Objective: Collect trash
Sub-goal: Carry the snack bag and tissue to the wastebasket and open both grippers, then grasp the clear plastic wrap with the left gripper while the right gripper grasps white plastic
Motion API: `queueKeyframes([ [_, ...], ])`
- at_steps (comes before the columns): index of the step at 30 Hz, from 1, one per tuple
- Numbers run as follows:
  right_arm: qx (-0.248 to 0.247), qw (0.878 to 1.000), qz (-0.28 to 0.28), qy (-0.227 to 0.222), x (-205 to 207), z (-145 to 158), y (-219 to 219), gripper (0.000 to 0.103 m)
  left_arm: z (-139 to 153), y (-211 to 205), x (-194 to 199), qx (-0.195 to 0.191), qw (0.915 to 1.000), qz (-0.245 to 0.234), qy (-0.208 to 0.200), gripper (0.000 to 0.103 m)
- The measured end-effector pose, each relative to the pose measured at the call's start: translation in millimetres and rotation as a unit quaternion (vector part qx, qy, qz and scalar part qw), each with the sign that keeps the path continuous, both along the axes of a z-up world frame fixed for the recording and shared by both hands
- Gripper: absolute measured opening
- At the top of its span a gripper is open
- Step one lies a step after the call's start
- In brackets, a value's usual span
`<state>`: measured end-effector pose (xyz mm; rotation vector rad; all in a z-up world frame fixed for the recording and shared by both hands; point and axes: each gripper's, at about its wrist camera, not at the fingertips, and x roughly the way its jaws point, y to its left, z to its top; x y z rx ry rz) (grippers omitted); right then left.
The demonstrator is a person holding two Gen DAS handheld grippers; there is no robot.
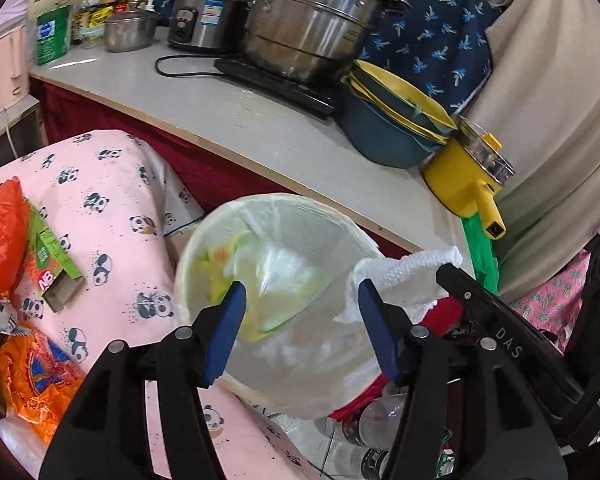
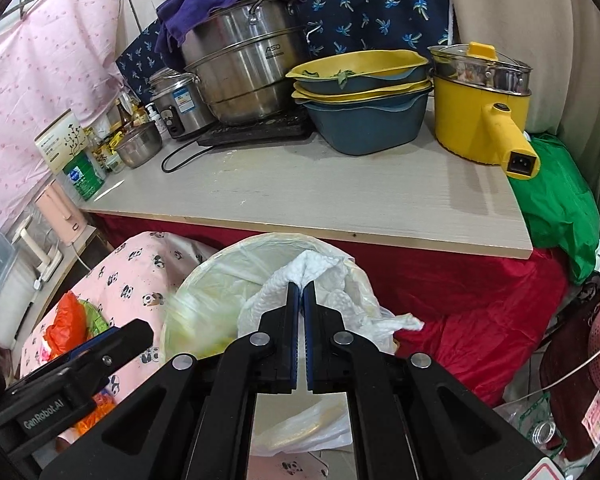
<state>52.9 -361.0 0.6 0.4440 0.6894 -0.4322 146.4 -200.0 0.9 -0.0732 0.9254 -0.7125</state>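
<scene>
A white bin lined with a clear plastic bag stands between the pink panda-print surface and the counter. Yellow-green scraps lie inside it, blurred. My left gripper is open and empty, held just above the bin's mouth. My right gripper is shut on a white paper towel and holds it over the bin's right rim; the towel also shows in the left wrist view. More trash lies on the pink surface: an orange plastic bag, a green carton and an orange wrapper.
A pale counter behind the bin carries a large steel pot, a rice cooker, stacked yellow-blue basins and a yellow electric pot. Red cloth hangs below it. Empty bottles lie on the floor.
</scene>
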Motion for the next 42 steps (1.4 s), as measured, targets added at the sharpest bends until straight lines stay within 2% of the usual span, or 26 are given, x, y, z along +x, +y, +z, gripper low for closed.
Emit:
queueKeyframes([
  [5, 0.002, 1.0, 0.012, 0.001, 12, -2, 6, 0.003, 2, 22, 6, 0.0, 0.9996, 0.029, -0.002, 0.056],
  [11, -0.004, 1.0, 0.024, 0.001, 25, -1, 19, 0.01, 5, 46, 5, 0.015, 0.9975, 0.068, -0.015, 0.058],
  [15, -0.007, 1.0, 0.024, -0.006, 25, 3, 28, 0.039, 8, 59, 1, 0.025, 0.9954, 0.087, -0.03, 0.066],
  [16, -0.008, 1.0, 0.024, -0.01, 24, 6, 30, 0.045, 9, 62, -1, 0.026, 0.9949, 0.091, -0.034, 0.069],
  [17, -0.009, 1.0, 0.023, -0.013, 23, 7, 32, 0.046, 10, 65, -2, 0.026, 0.9944, 0.095, -0.037, 0.071],
  [18, -0.011, 1.0, 0.024, -0.016, 22, 9, 34, 0.047, 11, 69, -3, 0.026, 0.9938, 0.101, -0.04, 0.074],
  [28, -0.018, 0.997, 0.074, -0.03, 22, 30, 76, 0.048, 25, 116, -20, 0.043, 0.9849, 0.154, -0.066, 0.076],
  [33, -0.021, 0.993, 0.112, -0.03, 27, 33, 111, 0.047, 24, 153, -29, 0.06, 0.9766, 0.194, -0.07, 0.082],
  [42, -0.02, 0.981, 0.192, -0.015, 41, 24, 184, 0.047, 0, 230, -43, 0.079, 0.9643, 0.252, -0.025, 0.084],
])
